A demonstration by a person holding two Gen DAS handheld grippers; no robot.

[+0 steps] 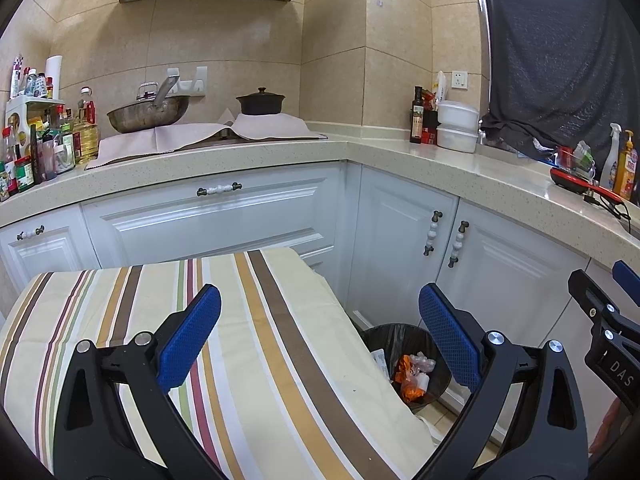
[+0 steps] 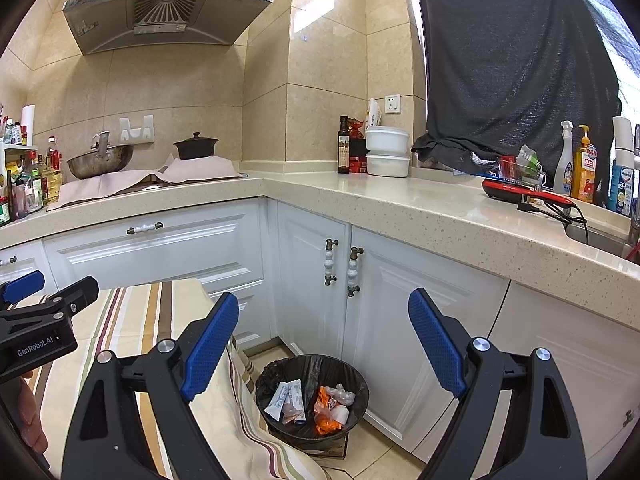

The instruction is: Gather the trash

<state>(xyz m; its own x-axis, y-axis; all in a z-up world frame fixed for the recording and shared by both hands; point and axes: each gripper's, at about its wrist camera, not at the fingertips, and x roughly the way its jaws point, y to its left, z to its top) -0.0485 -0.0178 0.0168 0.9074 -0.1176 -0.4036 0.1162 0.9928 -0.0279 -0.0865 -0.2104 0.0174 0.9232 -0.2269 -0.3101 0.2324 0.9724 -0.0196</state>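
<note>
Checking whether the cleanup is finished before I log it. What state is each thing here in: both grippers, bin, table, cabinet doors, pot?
left gripper: open, empty.
right gripper: open, empty.
trash bin: on the floor, lined, holding wrappers.
striped table: no trash visible on it.
cabinet doors: shut.
black pot: lidded.

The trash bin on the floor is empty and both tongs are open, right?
Not quite. The trash bin on the floor is not empty: the right wrist view shows wrappers lying inside it. Both tongs, left and right, are open, as you said.
</note>
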